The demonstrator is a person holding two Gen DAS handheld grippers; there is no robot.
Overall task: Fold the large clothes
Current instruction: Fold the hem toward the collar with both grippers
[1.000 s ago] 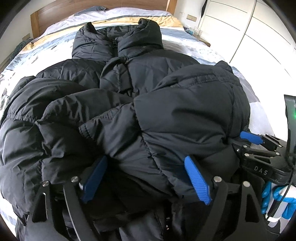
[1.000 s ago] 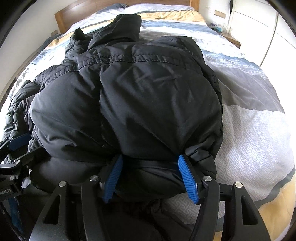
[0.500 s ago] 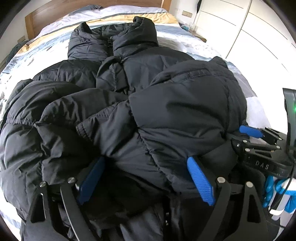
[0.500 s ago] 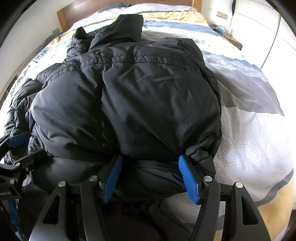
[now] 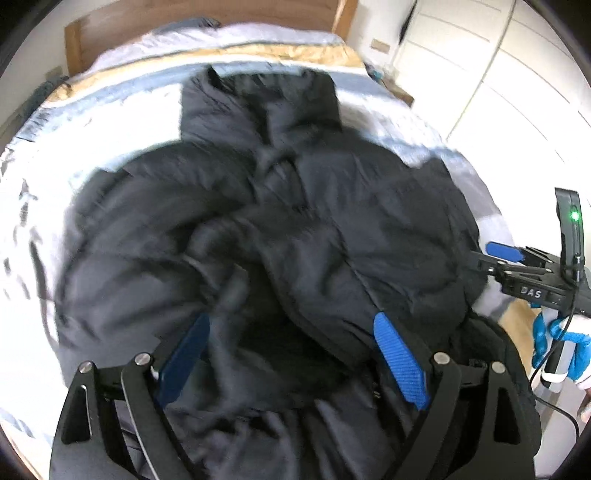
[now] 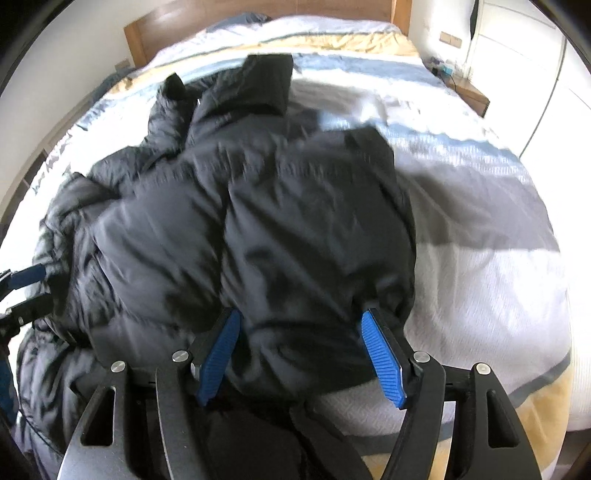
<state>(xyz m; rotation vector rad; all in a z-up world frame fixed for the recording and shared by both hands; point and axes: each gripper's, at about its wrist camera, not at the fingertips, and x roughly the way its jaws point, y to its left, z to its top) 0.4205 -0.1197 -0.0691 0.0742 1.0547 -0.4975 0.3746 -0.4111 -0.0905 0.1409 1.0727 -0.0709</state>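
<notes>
A black puffer jacket (image 5: 332, 229) lies on the bed, collar at the far end and sides folded inward. My left gripper (image 5: 291, 354) hangs over its near part with jaws spread wide. The right-hand fold reaches the right pad (image 5: 400, 362), and a dark hollow separates the cloth from the left pad. My right gripper (image 6: 301, 354) has the thick near edge of the folded jacket (image 6: 258, 229) filling the gap. Its jaws are opening, and both pads still touch the cloth. Both views are blurred.
The bed (image 6: 480, 295) has a white, grey, blue and yellow striped cover, bare to the right of the jacket. A wooden headboard (image 6: 258, 14) stands at the far end. White wardrobe doors (image 5: 498, 92) and a small nightstand (image 6: 472, 92) are on the right. A blue-gloved hand (image 5: 565, 343) holds the right gripper.
Both cameras have pulled up and back, so more of the bed shows around the jacket. The fold between the right pads rose with them. The right jaws stand slightly wider.
</notes>
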